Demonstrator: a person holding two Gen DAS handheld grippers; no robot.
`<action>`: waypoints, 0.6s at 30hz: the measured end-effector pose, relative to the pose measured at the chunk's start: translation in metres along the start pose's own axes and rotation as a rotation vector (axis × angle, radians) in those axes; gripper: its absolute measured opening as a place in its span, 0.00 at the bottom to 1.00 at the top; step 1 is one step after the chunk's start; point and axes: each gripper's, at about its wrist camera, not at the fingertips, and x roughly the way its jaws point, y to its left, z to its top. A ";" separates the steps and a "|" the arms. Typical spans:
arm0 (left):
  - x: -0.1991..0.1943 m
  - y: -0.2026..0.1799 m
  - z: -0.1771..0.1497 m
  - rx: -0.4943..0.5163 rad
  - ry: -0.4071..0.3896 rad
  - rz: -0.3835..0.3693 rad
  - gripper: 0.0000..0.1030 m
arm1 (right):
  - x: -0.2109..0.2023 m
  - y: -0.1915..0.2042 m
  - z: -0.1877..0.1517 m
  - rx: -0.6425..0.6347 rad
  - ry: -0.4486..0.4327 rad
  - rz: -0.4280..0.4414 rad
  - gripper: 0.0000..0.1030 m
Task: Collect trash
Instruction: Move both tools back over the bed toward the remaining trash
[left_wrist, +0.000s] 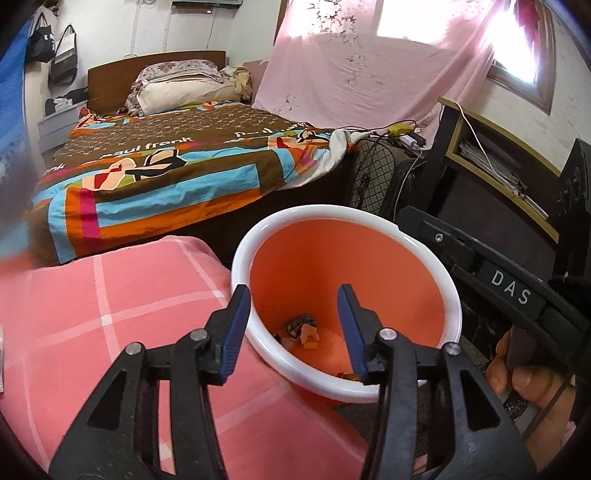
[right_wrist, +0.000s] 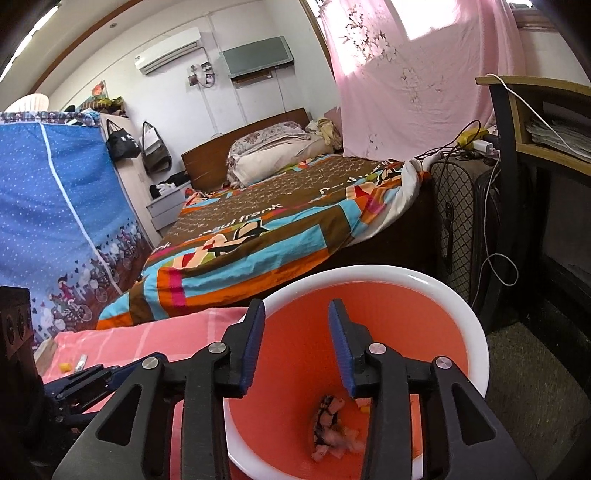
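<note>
Orange bin (left_wrist: 332, 266), white rim, standing on the floor just beside a pink checked blanket (left_wrist: 110, 314); both grippers poised over its mouth

Left gripper (left_wrist: 293, 317): blue-padded jaws apart, nothing between them; one finger over the bin's near rim, the other over its interior

Right gripper (right_wrist: 295, 334): jaws apart, empty, pointing down into the bin; in the left view its black body crosses the right edge, a hand (left_wrist: 524, 380) wrapped round the handle

Trash (right_wrist: 330, 428): crumpled wrappers and small yellow scraps, lying on the bin's bottom

Small yellow scrap (right_wrist: 64, 366): on the blanket at far left of the right view, beside a pale sliver I cannot identify

Bed (right_wrist: 258, 236): behind the bin, patchwork cover in brown, blue and orange

Pink curtain (left_wrist: 369, 74): hanging at the window beyond the bed
</note>
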 end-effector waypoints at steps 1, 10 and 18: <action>-0.001 0.001 0.000 -0.001 -0.001 0.004 0.37 | 0.000 0.000 0.000 0.001 -0.001 0.000 0.36; -0.021 0.024 -0.003 -0.048 -0.044 0.078 0.52 | -0.001 0.006 0.003 -0.014 -0.017 0.004 0.45; -0.065 0.057 -0.008 -0.146 -0.212 0.263 0.92 | -0.009 0.030 0.001 -0.077 -0.106 0.047 0.85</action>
